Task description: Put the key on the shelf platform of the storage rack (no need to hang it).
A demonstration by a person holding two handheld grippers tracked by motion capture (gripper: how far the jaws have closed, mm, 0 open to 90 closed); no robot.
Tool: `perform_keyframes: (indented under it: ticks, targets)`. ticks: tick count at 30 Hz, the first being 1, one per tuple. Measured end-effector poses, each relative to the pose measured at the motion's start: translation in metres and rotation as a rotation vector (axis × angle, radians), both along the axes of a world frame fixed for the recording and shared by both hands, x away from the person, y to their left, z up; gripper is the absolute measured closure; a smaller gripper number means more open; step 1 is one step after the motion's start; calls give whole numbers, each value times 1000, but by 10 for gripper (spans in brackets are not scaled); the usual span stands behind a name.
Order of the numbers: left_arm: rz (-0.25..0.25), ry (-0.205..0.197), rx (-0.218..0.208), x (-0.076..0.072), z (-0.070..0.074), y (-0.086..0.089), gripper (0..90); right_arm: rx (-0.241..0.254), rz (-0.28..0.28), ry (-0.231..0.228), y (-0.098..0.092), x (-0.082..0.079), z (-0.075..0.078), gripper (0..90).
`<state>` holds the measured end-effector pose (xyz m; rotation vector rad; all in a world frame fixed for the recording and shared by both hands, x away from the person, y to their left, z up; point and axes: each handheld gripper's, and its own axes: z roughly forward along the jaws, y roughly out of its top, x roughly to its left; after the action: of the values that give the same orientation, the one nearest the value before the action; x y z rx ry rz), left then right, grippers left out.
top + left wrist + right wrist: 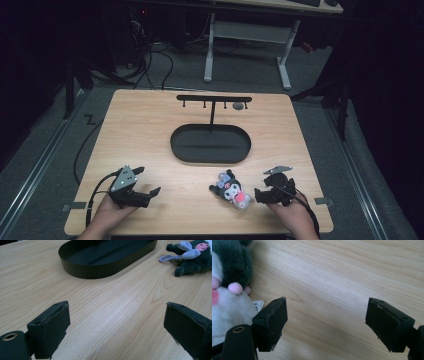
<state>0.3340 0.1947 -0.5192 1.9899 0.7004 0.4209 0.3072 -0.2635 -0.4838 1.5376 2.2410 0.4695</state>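
A small plush toy in dark grey, white and pink lies on the wooden table near the front edge, right of centre. My right gripper stands open just to its right, jaws wide apart with bare wood between them; the plush toy sits beside its left jaw. My left gripper rests open at the front left, holding nothing. From it the plush toy lies far off at the upper right, with a lilac loop on it.
A black oval tray sits in the table's middle, with a black T-shaped hook stand rising behind it. The same tray is ahead of my left gripper. Beyond the table stand a white desk frame and floor cables.
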Motion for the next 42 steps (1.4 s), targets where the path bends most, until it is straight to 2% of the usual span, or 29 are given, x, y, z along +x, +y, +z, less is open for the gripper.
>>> perform_keyframes:
  ticks: [6, 15, 24, 32, 42]
  targets:
    - [-2, -2, -2, 0, 0, 0, 76, -46, 23, 44, 4, 4, 1, 172]
    - [-2, 2, -1, 1, -1, 0, 77, -66, 33, 97, 0, 9, 7, 173]
    - [-9, 7, 6, 1, -1, -1, 77, -120, 84, 158, 3, 11, 13, 176]
    - [-11, 8, 10, 0, -1, -1, 77, -100, 99, 166, 11, 7, 25, 179]
    - [-11, 8, 9, 0, -1, -2, 77, -103, 138, 145, 27, 2, 42, 179]
